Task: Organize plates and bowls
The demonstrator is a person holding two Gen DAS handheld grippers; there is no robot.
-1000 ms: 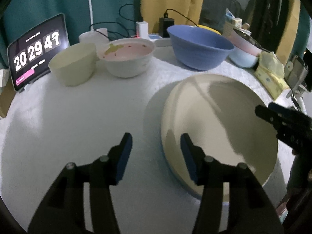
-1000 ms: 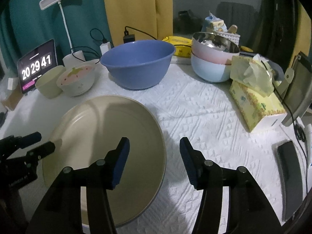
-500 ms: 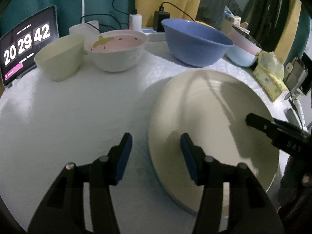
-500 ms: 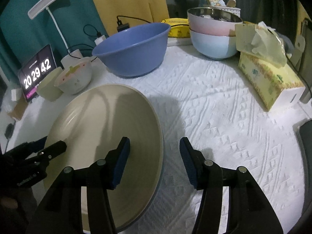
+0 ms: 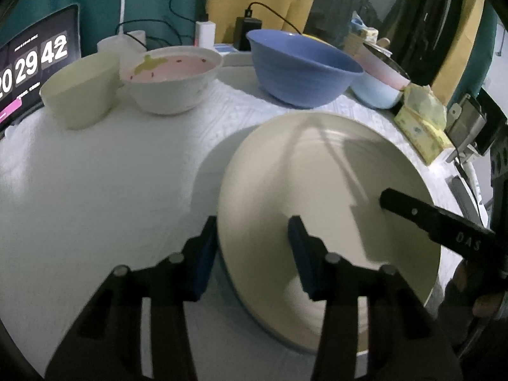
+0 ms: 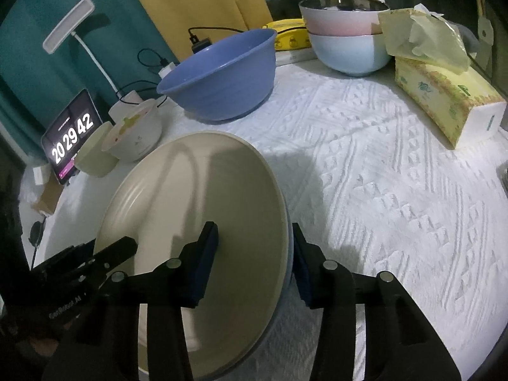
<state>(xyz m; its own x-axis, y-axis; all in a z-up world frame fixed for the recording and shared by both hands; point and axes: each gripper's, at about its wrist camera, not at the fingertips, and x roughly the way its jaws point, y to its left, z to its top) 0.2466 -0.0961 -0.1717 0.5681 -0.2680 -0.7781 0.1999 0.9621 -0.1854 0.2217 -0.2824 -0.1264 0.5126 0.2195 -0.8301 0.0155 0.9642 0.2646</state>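
1. Two grippers are set at opposite rims of one large cream plate (image 5: 330, 190), which lies near the front of the white textured cloth (image 6: 397, 190); a two-sided lift is the likely purpose.
2. Left gripper (image 5: 252, 250): its jaws have just been closing and stand partly open astride the plate's left rim, one pad outside it and one over the plate face. Whether the pads already press cannot be told.
3. Right gripper (image 6: 254, 254): its jaws have likewise just been closing, astride the right rim. The outer pad sits just beside the edge; firm contact cannot be confirmed.
4. A bluish edge is seen under the cream rim, so a second plate may lie beneath; this is judged, not certain.
5. Blue bowl (image 5: 301, 70): placed at the far middle, empty and upright.
6. White bowl with pink inside (image 5: 173, 79) and pale green cup (image 5: 79, 92): kept together at the far left, just beside each other.
7. Pink bowl nested in a light blue bowl (image 6: 346, 50): far right, already stacked.
8. Tissue box (image 6: 444, 95): right side, well apart from the plate.
9. Tablet clock (image 6: 71, 135): propped at the far left edge.
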